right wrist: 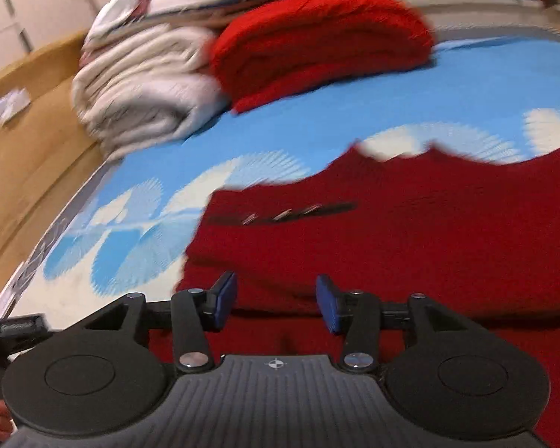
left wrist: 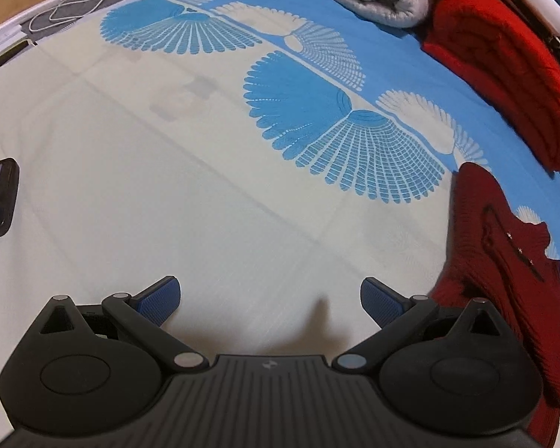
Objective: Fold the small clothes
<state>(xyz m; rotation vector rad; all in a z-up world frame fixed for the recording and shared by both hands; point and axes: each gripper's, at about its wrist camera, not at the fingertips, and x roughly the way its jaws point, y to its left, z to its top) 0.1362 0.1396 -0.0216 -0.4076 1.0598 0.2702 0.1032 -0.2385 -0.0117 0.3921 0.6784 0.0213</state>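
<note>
Sweater [right wrist: 410, 231], dark red knit w/ small buttons, lies flat on the bed sheet [left wrist: 168, 186] (blue fan print). Right claw [right wrist: 276, 298] hangs over its near edge, jaws apart, nothing between. Left claw [left wrist: 268, 298] wide open over bare sheet, sweater just beside.

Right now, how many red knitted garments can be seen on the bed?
2. A bright red folded one lies at the far side beside the grey blanket. A darker red sweater lies spread near the right gripper. Others may be hidden.
</note>
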